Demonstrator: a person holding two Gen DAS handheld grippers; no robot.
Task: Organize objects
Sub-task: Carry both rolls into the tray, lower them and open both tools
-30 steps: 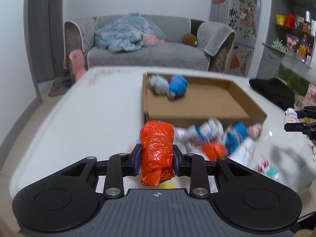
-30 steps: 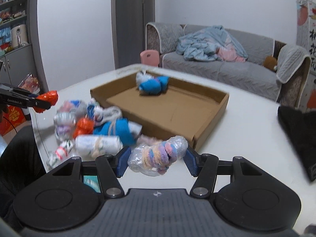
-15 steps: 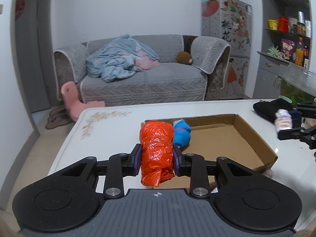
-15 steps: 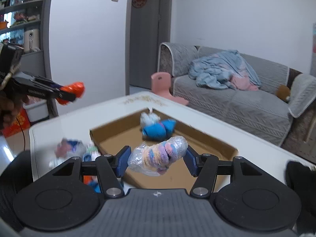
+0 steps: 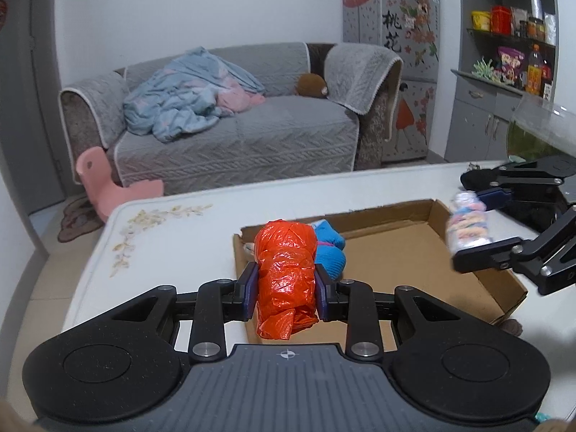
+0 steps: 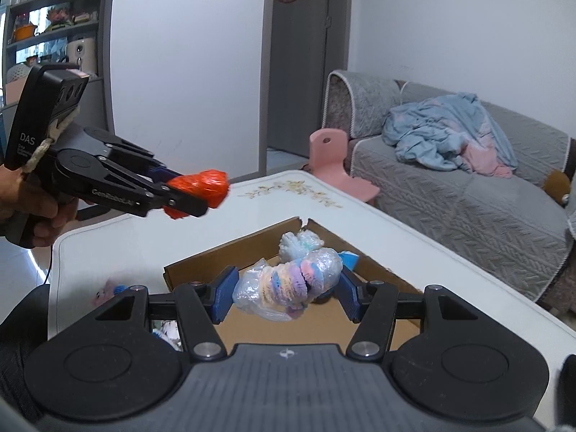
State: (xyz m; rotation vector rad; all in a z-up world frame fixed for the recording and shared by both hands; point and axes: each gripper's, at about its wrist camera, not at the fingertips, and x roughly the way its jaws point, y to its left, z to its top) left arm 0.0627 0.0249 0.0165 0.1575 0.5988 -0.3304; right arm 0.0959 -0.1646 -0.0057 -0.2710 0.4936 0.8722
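- Left gripper (image 5: 286,295) still clamps orange bag bundle (image 5: 286,277), now over cardboard tray (image 5: 414,252), no longer over the pile.
- Right gripper (image 6: 286,293) still clamps pastel bundle (image 6: 288,288), also moved above tray.

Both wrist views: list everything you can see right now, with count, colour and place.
cardboard box: 1, brown, on table
table: 1, white, floral print
orange bundle: 1, in left gripper
pastel bundle: 1, clear-wrapped, in right gripper
blue bundle: 1, inside box
white bundle: 1, inside box
sofa: 1, grey, behind table
blanket: 1, light blue, on sofa
pink chair: 1, beside sofa
left gripper: 1, black
right gripper: 1, black
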